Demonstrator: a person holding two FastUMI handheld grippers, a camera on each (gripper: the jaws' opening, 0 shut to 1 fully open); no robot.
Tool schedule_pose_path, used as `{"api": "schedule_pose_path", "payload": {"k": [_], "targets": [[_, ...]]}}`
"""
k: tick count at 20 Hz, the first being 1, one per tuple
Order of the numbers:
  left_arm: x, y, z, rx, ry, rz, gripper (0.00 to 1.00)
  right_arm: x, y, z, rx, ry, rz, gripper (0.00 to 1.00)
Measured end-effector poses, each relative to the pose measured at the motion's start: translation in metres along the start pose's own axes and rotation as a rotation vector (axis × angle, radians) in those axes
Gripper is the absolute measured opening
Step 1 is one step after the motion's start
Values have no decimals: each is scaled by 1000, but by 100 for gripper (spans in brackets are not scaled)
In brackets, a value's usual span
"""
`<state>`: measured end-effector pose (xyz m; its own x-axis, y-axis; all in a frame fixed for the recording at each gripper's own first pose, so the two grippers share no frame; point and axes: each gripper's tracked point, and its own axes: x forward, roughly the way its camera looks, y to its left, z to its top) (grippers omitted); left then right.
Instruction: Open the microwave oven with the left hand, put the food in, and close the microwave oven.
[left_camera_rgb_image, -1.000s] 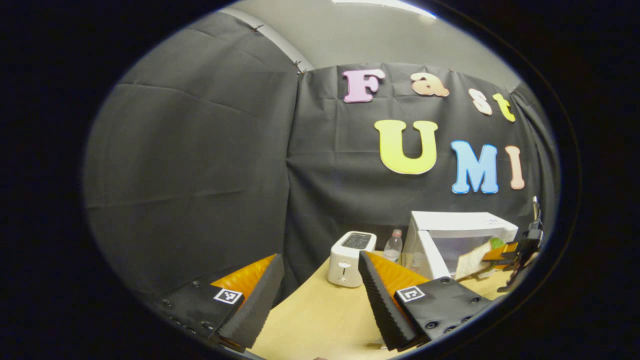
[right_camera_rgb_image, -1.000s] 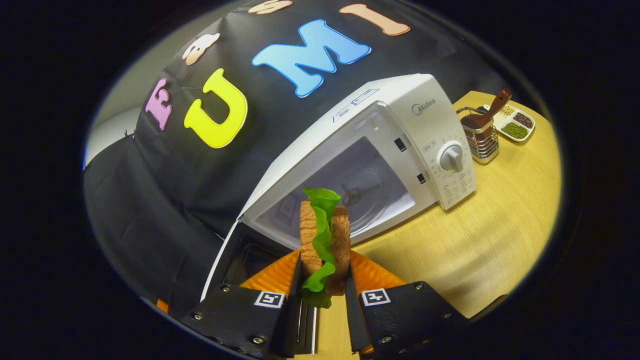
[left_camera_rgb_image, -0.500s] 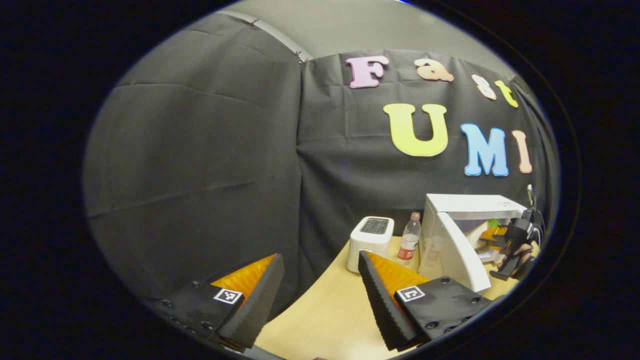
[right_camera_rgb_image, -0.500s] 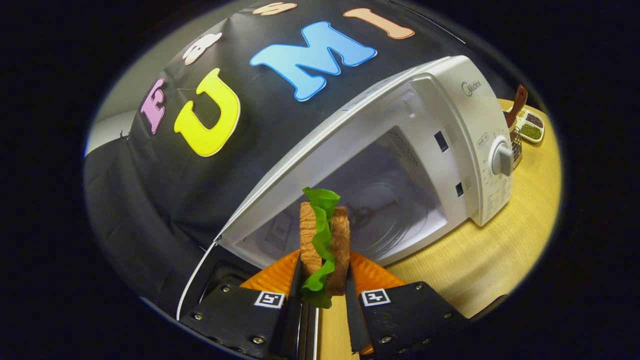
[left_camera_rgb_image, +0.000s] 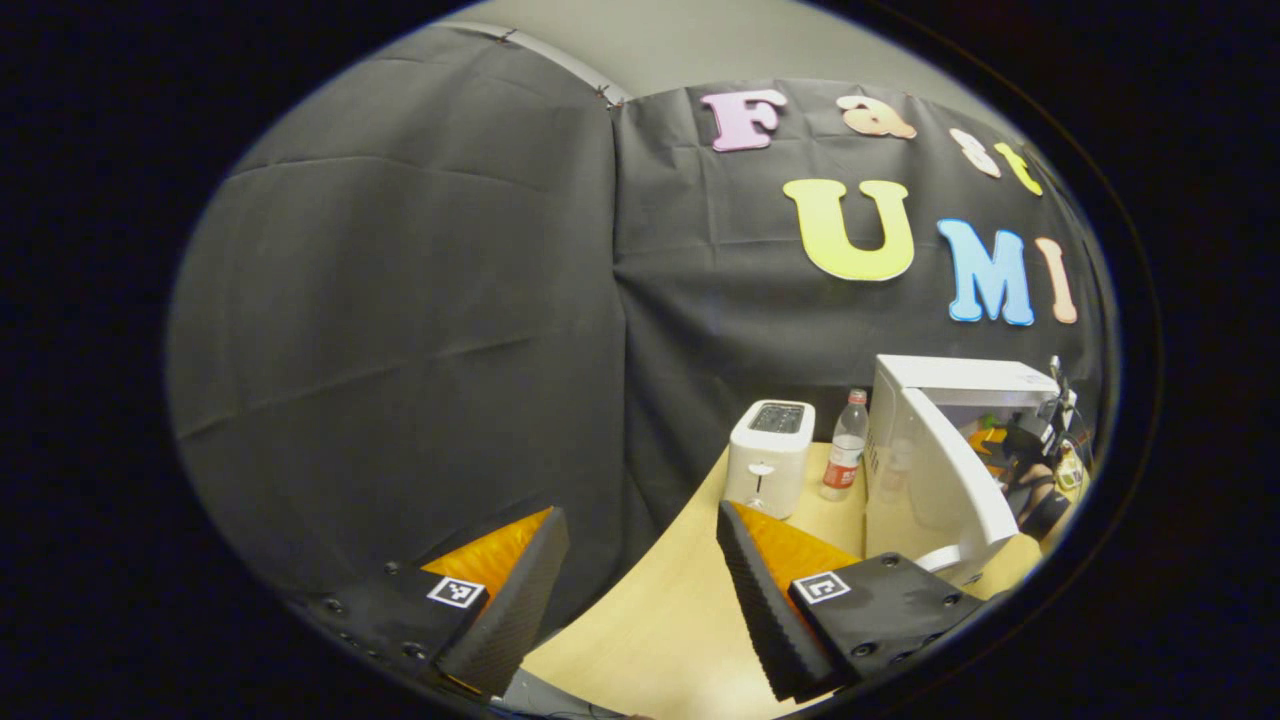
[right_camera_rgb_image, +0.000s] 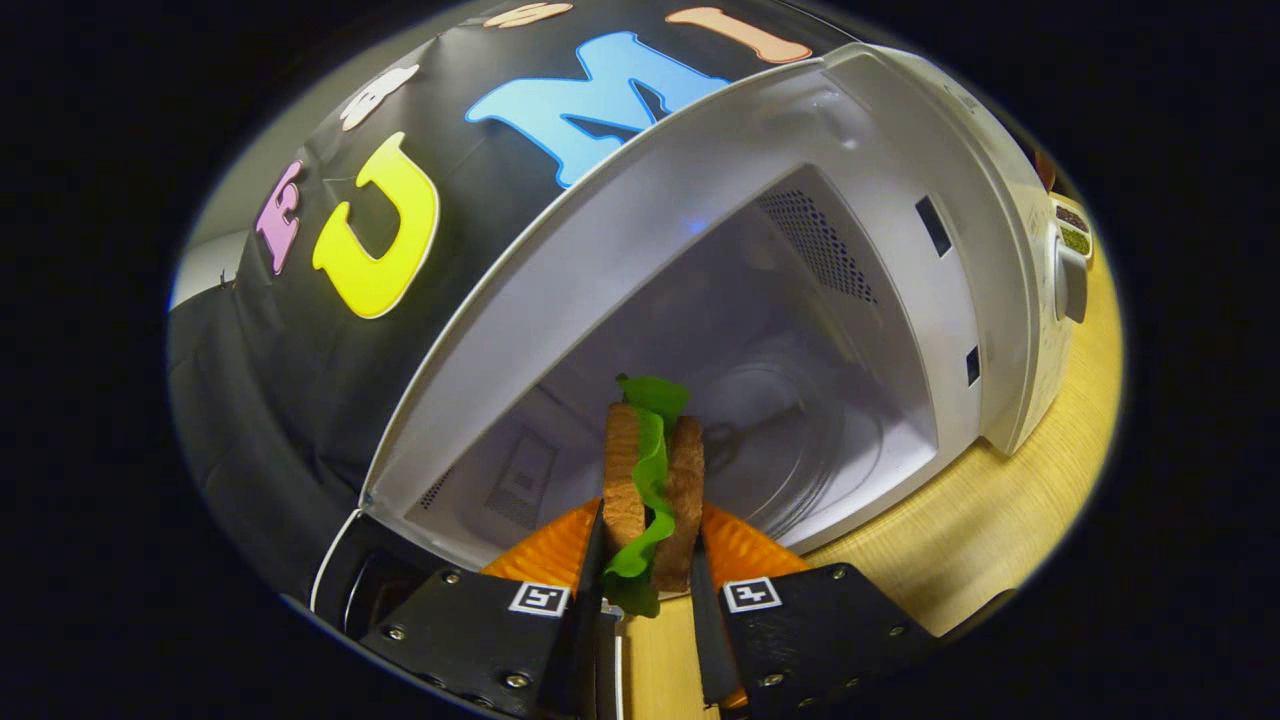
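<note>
A white microwave stands with its door swung open, and its pale cavity with a glass turntable faces me in the right gripper view. My right gripper is shut on a sandwich of two brown bread slices with green lettuce, held upright at the mouth of the cavity. In the left gripper view the microwave sits at the far right with its door angled out. My left gripper hangs open well to the left of it, holding nothing.
A white toaster and a plastic bottle stand on the wooden table left of the microwave. A small dish of seasonings peeks out behind the microwave's right side. The table edge runs close under my left gripper.
My right gripper has carried the sandwich forward, from in front of the microwave to its open mouth. My left gripper has drifted back and to the left, away from the door.
</note>
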<state>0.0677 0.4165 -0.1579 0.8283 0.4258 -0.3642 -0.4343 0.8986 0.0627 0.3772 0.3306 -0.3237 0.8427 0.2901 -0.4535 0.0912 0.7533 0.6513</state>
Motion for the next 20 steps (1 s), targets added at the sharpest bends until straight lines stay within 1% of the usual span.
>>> {"api": "schedule_pose_path", "payload": {"k": [1,2,3,4,6,7,8,9,10,11,14,16,18,20], "targets": [[0,1,0,-1,-2,1,96,2,-6,0,-14,-5,-25,41],[2,1,1,-1,-5,3,96,4,-10,1,-26,-10,-42,46],[2,1,2,-2,-5,3,96,5,-10,1,-33,-13,-44,47],[2,1,1,-5,-5,4,96,6,-16,2,-61,-18,-70,47],[2,-1,-2,-13,6,-1,97,8,-27,3,-135,-23,-118,55],[2,-2,-3,-14,8,-2,97,6,-31,3,-150,-16,-141,62],[3,-3,-3,-14,5,-3,96,6,-35,2,-158,-13,-161,74],[2,-4,-3,-15,2,-7,97,4,-40,4,-169,-10,-180,79],[3,-7,-4,-17,3,-13,97,1,-45,7,-186,-9,-203,91],[5,-11,-6,-18,2,-22,96,-3,-45,9,-204,-16,-209,98],[8,-23,-10,-15,4,-47,97,-20,-37,23,-265,-51,-196,98],[10,-31,-9,-9,-3,-62,96,-37,-23,27,-292,-52,-157,98],[10,-43,-12,-5,-8,-85,97,-62,-13,32,-360,-69,-134,98],[11,-53,-14,-3,-12,-108,95,-90,-4,40,-435,-97,-110,98]]}}
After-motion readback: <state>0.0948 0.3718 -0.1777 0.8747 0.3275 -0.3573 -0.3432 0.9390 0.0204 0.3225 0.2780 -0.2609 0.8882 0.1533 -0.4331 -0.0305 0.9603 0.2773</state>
